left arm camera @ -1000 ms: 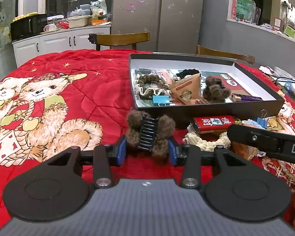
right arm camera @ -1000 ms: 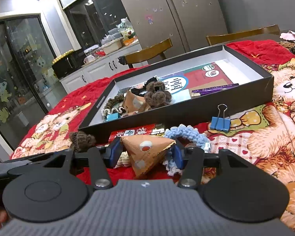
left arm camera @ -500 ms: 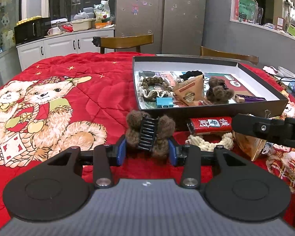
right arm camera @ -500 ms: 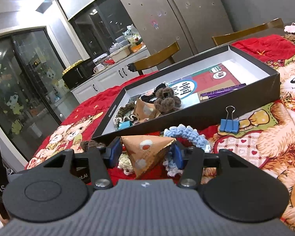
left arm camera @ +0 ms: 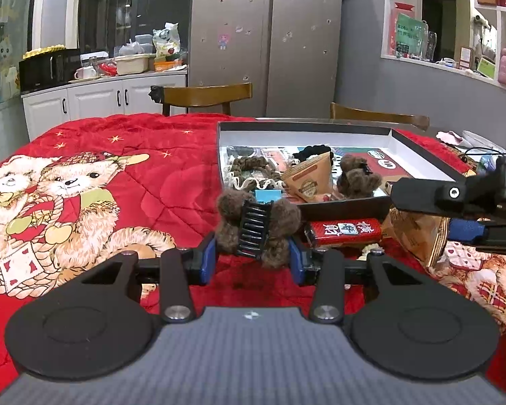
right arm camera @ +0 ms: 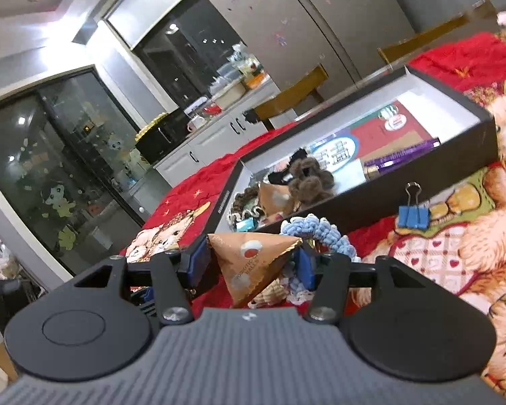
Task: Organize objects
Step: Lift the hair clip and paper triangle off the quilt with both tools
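My left gripper [left arm camera: 252,256] is shut on a brown fuzzy hair claw [left arm camera: 258,227], held above the red blanket in front of the black box [left arm camera: 350,207]. My right gripper [right arm camera: 251,263] is shut on a tan triangular snack packet [right arm camera: 253,263], lifted and tilted; from the left wrist view that packet [left arm camera: 418,236] hangs at the right under the right gripper's arm. The box holds a second fuzzy claw [left arm camera: 356,177], another tan packet [left arm camera: 308,179], braided hair ties [left arm camera: 249,168] and a purple pen [right arm camera: 401,158].
A red candy bar [left arm camera: 342,231] lies before the box wall. A blue crocheted scrunchie [right arm camera: 317,229] and a blue binder clip [right arm camera: 413,214] rest on the blanket near the box. Wooden chairs [left arm camera: 205,96] stand behind the table.
Both grippers have risen slightly with their loads. The right one has rolled, so its view tilts and the packet sits higher against the box.
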The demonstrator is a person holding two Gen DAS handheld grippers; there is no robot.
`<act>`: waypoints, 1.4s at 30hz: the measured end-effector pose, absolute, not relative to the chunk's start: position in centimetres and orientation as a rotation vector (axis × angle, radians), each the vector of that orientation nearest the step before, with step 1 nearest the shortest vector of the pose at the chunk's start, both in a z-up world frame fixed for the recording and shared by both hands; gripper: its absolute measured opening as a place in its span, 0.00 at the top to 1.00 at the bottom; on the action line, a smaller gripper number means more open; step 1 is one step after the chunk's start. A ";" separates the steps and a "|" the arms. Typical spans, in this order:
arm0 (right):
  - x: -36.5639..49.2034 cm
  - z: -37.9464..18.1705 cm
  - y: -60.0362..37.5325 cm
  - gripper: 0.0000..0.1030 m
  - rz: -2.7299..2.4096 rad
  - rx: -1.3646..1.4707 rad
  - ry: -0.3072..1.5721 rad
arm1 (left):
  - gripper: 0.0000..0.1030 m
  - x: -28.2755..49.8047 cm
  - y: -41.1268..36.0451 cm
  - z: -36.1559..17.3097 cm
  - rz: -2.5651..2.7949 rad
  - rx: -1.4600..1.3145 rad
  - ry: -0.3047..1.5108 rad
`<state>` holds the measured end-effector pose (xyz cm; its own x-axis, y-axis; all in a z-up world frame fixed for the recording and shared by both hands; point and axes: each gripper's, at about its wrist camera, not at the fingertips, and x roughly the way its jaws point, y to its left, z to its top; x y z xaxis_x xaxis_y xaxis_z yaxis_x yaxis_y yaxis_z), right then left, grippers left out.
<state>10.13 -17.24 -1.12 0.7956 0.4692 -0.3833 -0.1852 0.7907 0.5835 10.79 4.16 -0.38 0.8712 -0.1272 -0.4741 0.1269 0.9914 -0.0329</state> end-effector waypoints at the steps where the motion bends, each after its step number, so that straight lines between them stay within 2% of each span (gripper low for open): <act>1: 10.3 -1.3 -17.1 0.43 0.350 0.542 0.560 | 0.53 10.8 4.2 -0.4 -0.128 -0.002 0.497; 6: 10.3 -2.4 -16.5 0.40 0.328 0.512 0.600 | 0.53 10.8 4.3 -0.3 -0.115 -0.008 0.501; 11: 8.4 -2.0 -14.9 0.33 0.309 0.367 0.511 | 0.53 9.7 4.6 -0.1 -0.010 -0.011 0.489; 17: 8.1 -1.5 -14.5 0.26 0.341 0.330 0.480 | 0.53 7.0 4.4 -0.2 -0.041 0.009 0.555; 25: 7.3 -1.1 -14.4 0.28 0.398 0.335 0.431 | 0.53 3.9 3.9 0.2 -0.075 0.019 0.487; 31: 7.7 -1.6 -13.4 0.40 0.420 0.297 0.504 | 0.53 4.2 4.5 0.1 -0.104 -0.022 0.511; 35: 8.6 -2.2 -13.8 0.52 0.387 0.318 0.565 | 0.53 4.5 4.6 -0.1 -0.108 -0.028 0.529; 42: 8.6 -2.6 -14.3 0.64 0.401 0.346 0.598 | 0.53 4.7 4.5 -0.3 -0.118 -0.019 0.538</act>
<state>8.61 -14.31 -2.65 0.7544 0.4578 -0.4705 -0.2617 0.8670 0.4241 4.73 4.49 -0.27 0.8519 -0.1171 -0.5105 0.1074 0.9930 -0.0487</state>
